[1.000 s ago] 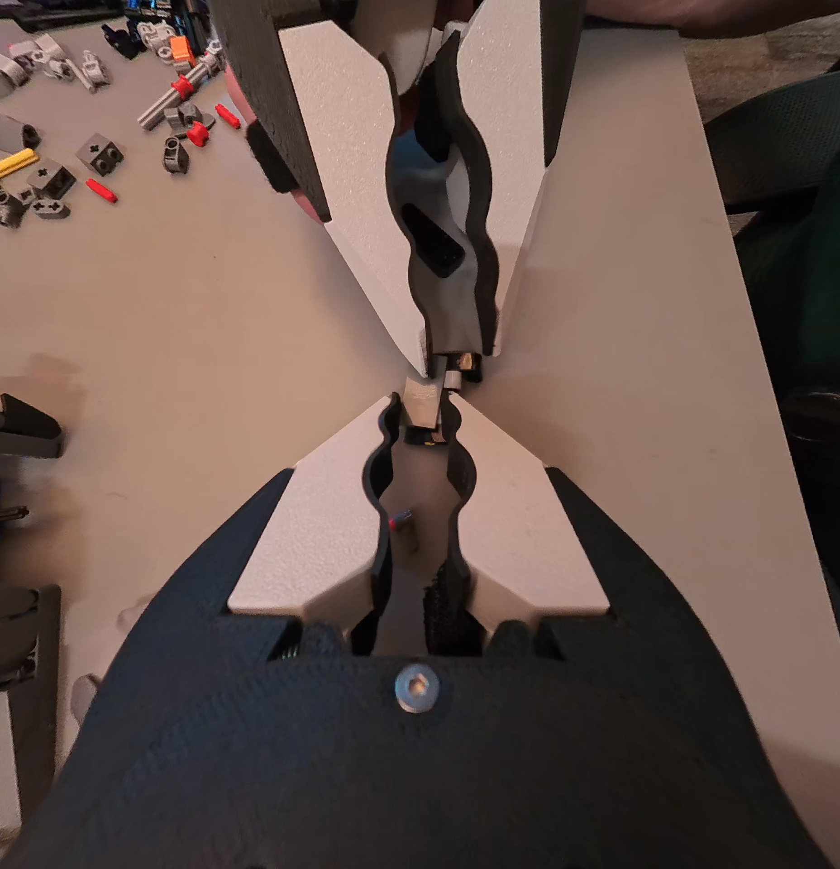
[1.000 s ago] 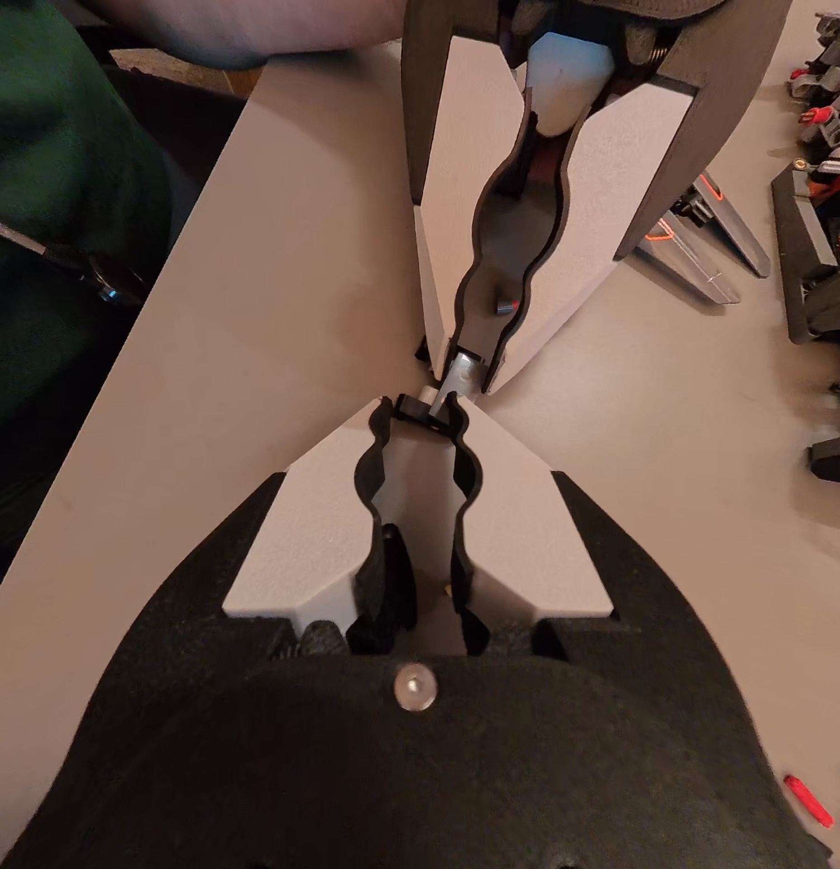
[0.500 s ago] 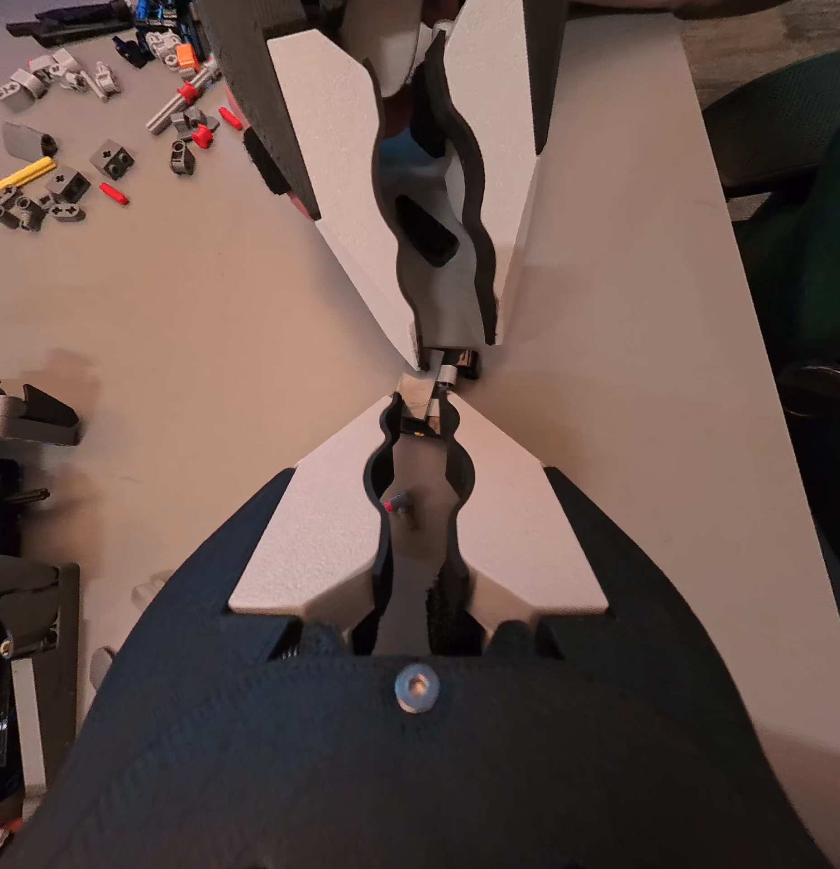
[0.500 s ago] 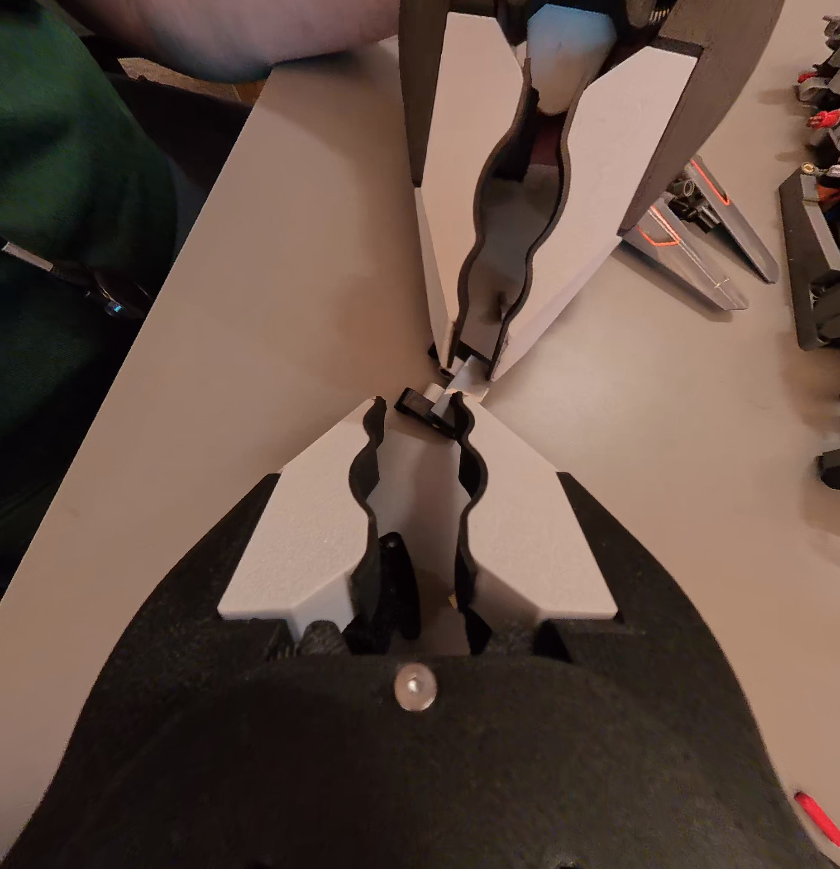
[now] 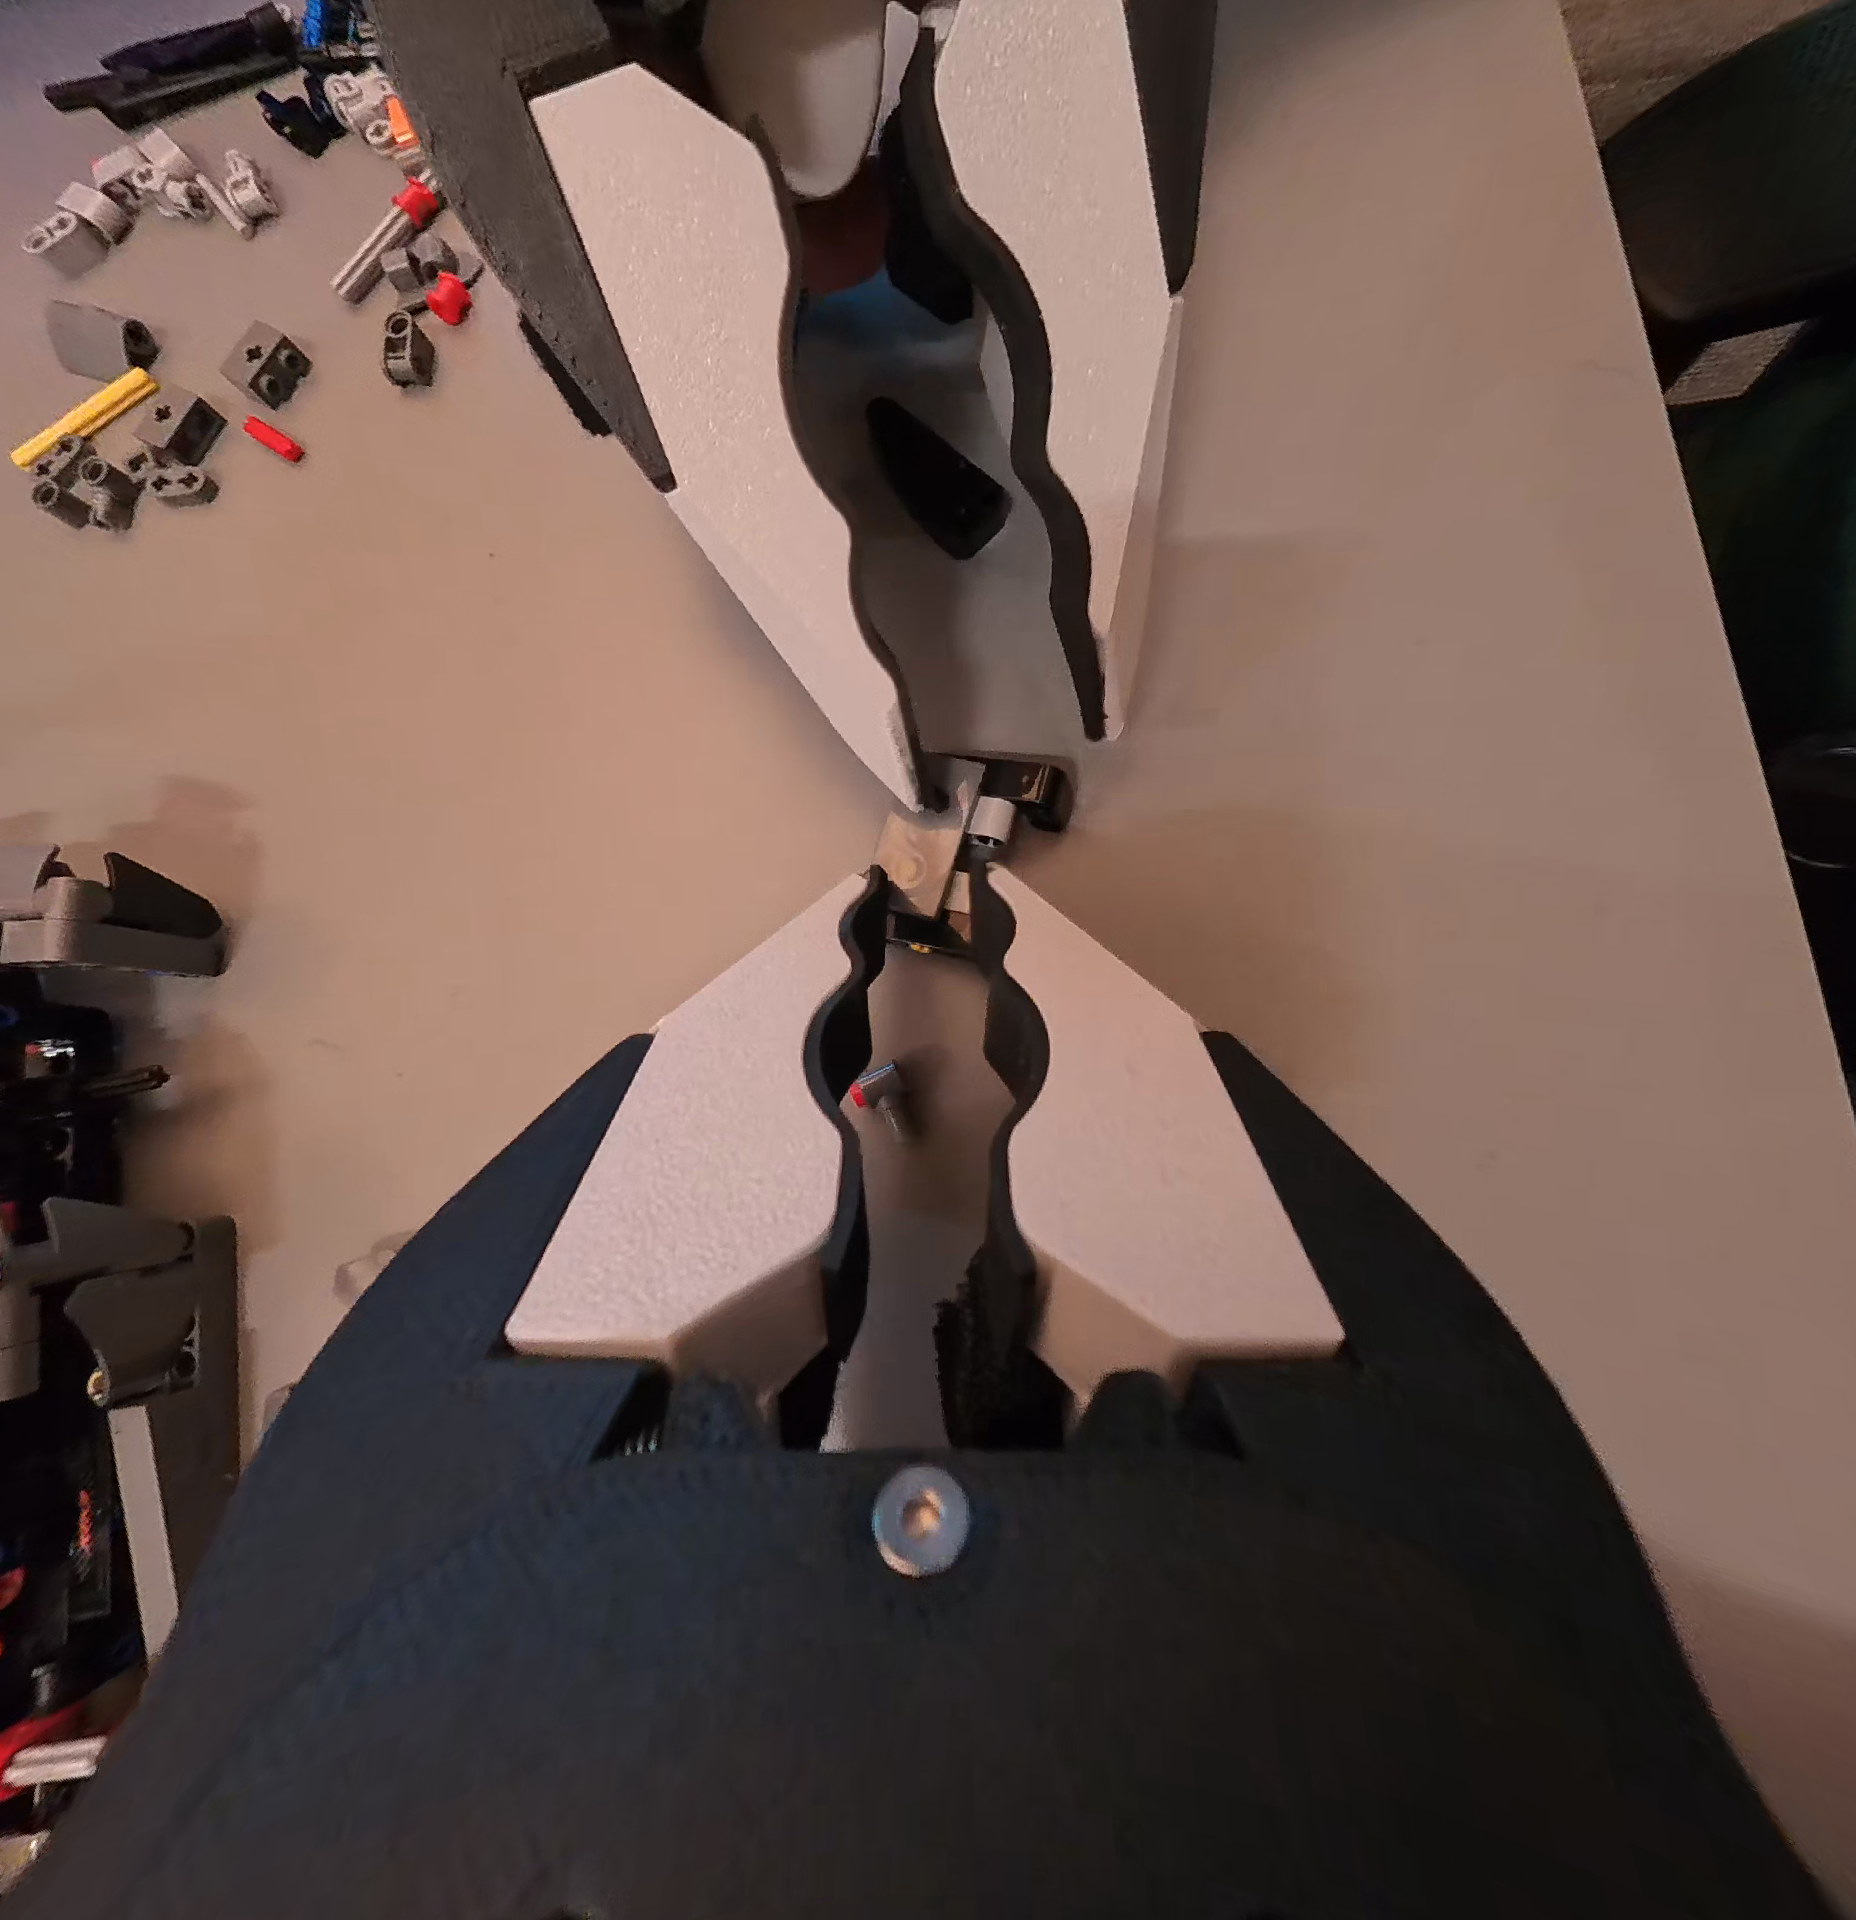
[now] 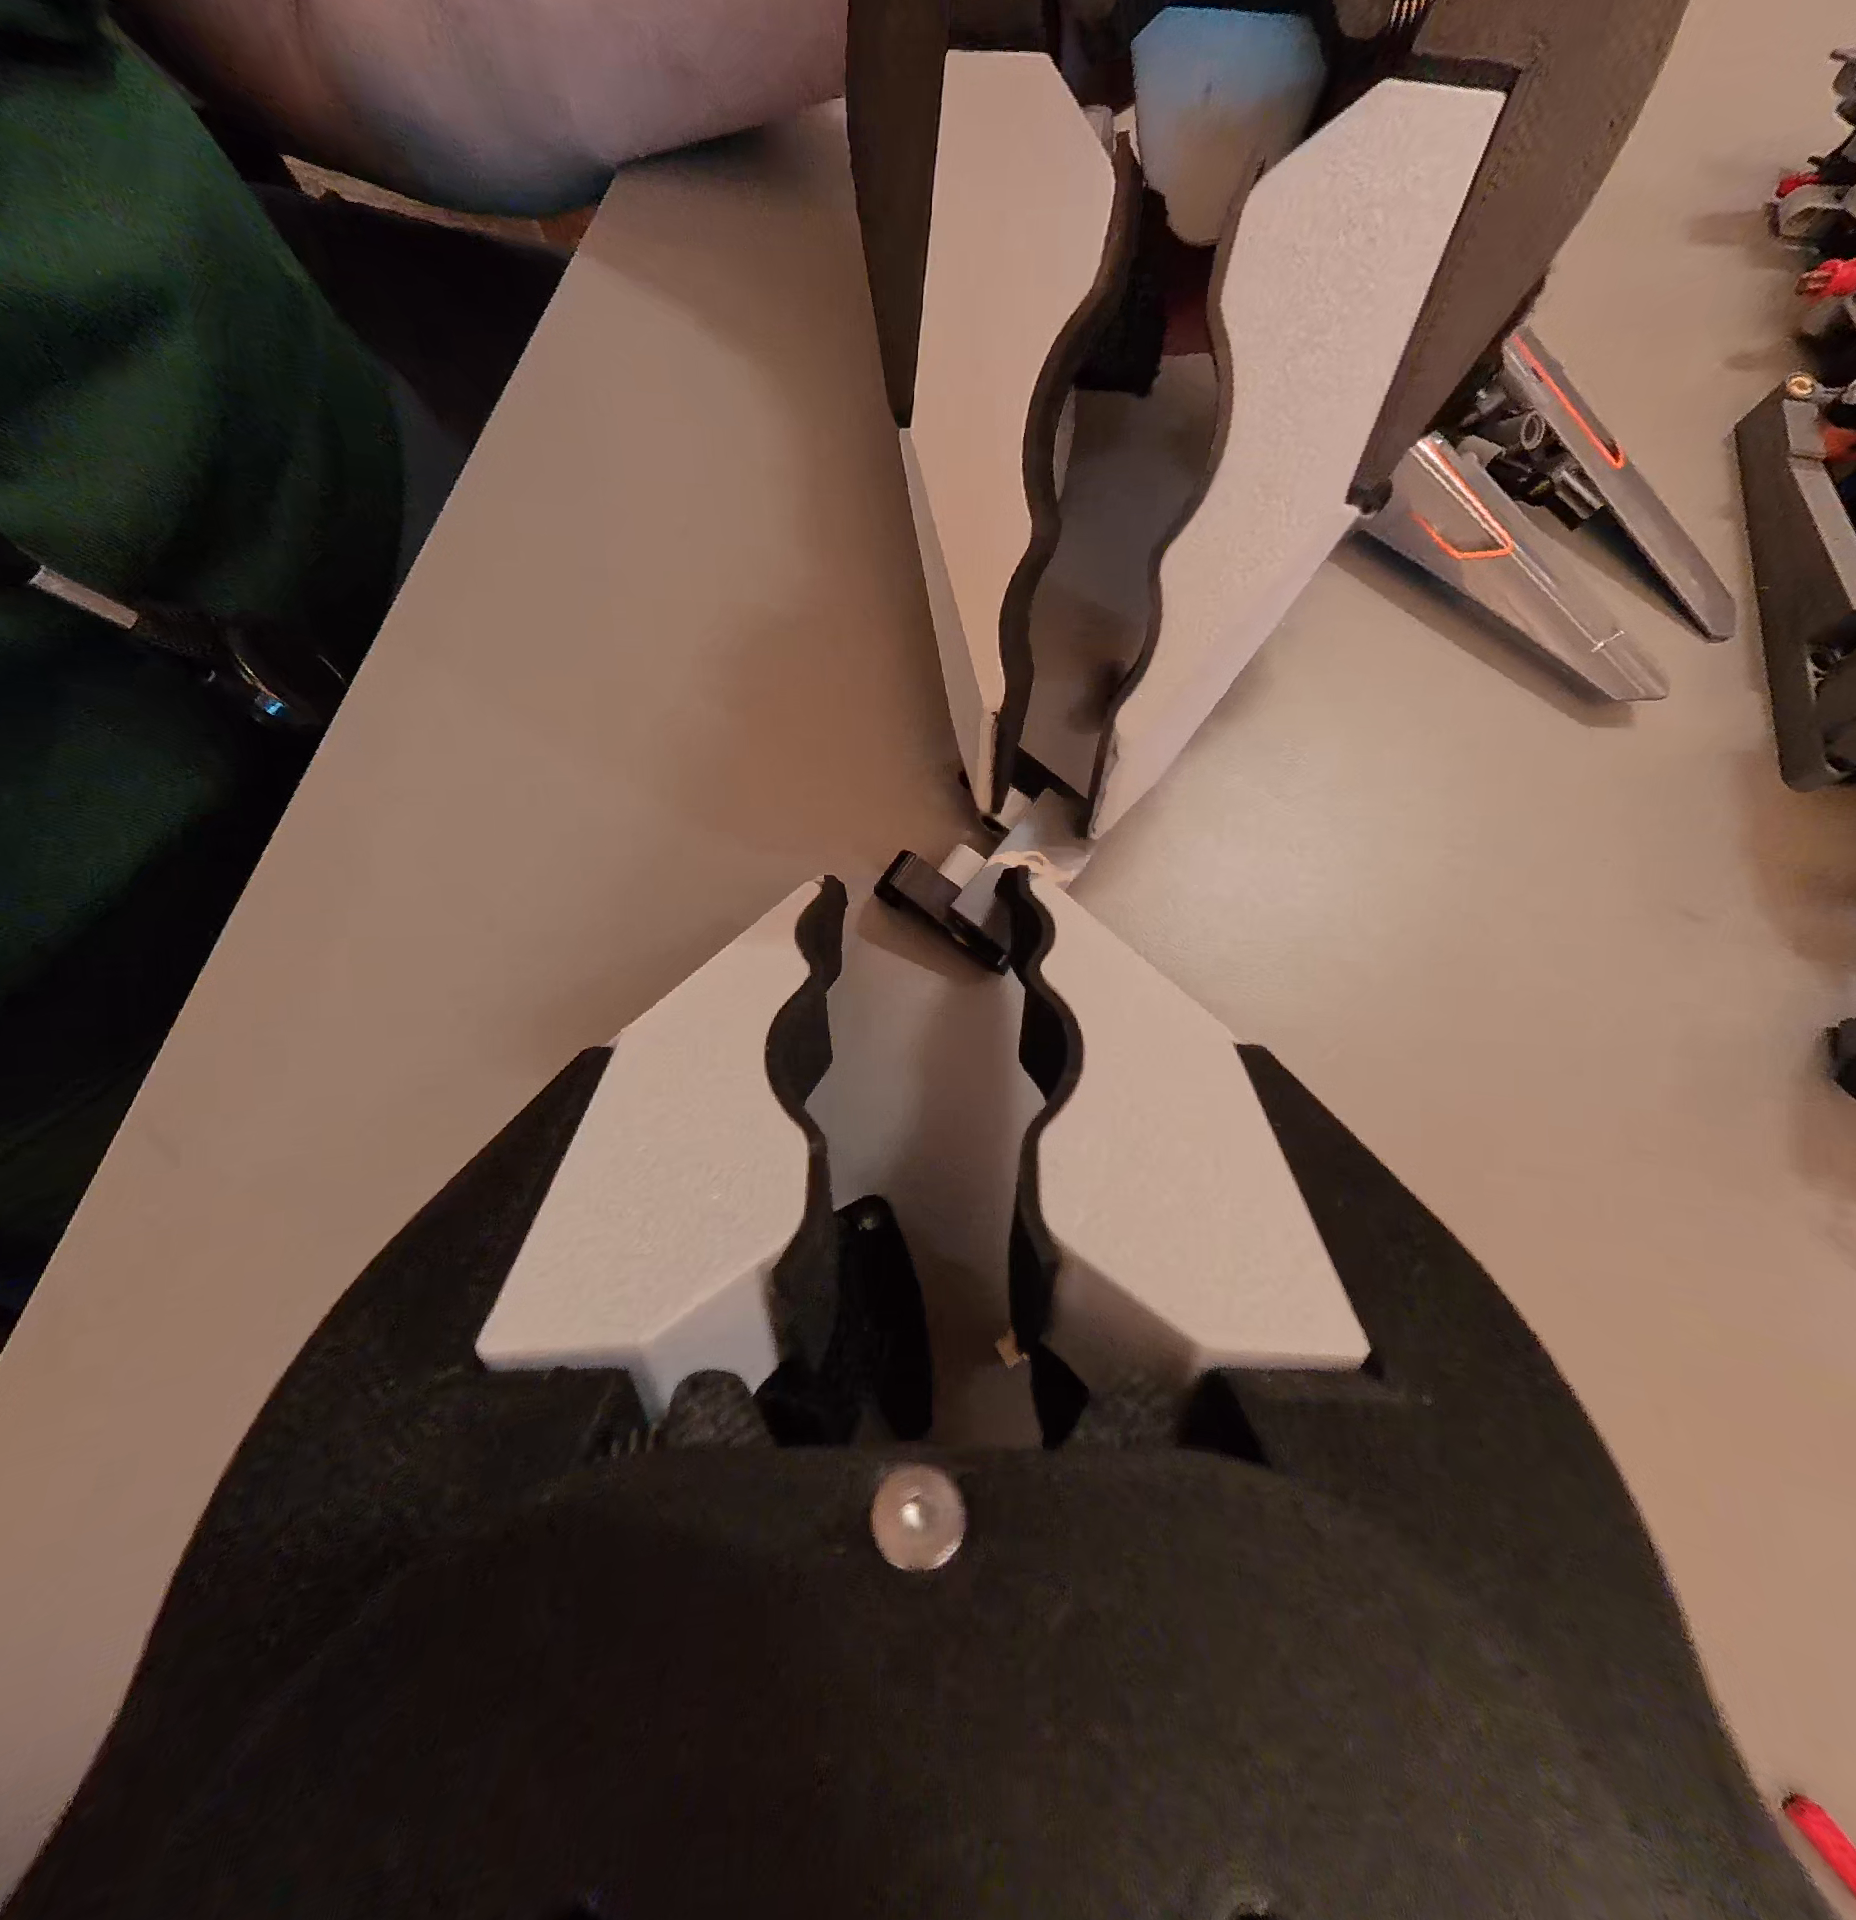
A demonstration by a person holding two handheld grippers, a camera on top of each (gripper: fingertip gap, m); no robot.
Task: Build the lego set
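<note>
My left gripper (image 5: 929, 899) is shut on a small grey lego piece (image 5: 916, 860), pinched at the fingertips just above the table. A light grey pin (image 5: 991, 821) joins this piece to a black lego piece (image 5: 1038, 788). My right gripper (image 6: 922, 891) faces the left one tip to tip and is open. The black piece (image 6: 929, 906) lies between its fingers, against the right fingertip (image 6: 1019, 896), with a clear gap to the left one. In the right wrist view the left gripper (image 6: 1043, 800) comes in from the top, still holding the grey piece (image 6: 1030, 831).
Loose lego parts (image 5: 124, 395) lie at the far left, and a partly built dark model (image 5: 51, 1247) sits at the left edge. Grey wedge panels with orange lines (image 6: 1526, 540) and a red pin (image 6: 1828, 1849) lie on the right. A person in green (image 6: 124, 520) sits beyond the table edge. My two grippers' fingertips are within a few centimetres of each other. Both grippers' tips are roughly 15 cm from the partly built dark model (image 5: 51, 1247).
My right gripper's jaws have spread and let go of the black piece, which stays joined to the grey piece. My left gripper keeps its grip and has hardly moved.
</note>
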